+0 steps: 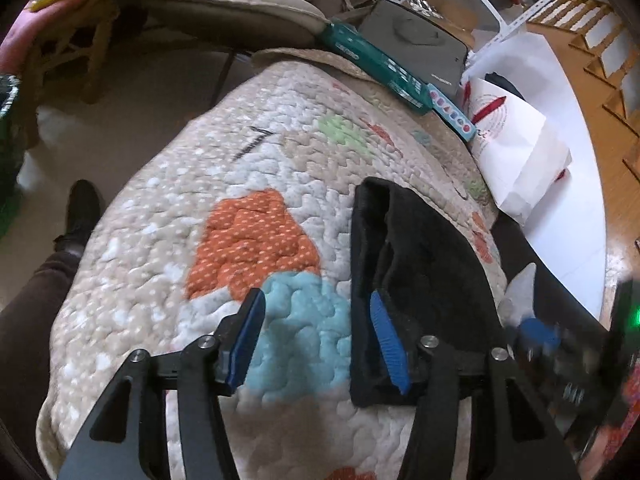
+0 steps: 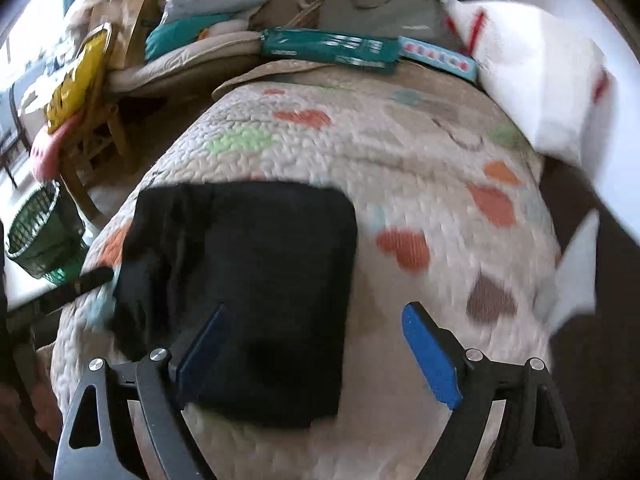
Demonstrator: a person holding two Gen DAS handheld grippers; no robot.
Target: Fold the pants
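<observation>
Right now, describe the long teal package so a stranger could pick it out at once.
Start at the quilted patchwork blanket covering the surface, and follow it to its far edge, beyond the folded black pants. There the teal package lies flat along the edge, with white printing on it. A shorter light-blue strip with red lettering sits at its end; the teal one is darker and longer.

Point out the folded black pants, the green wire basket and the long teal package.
Folded black pants (image 2: 256,280), right wrist view, middle of top layer.
Green wire basket (image 2: 38,236), right wrist view, its mesh wall.
Long teal package (image 2: 332,50), right wrist view, middle of its face.
</observation>
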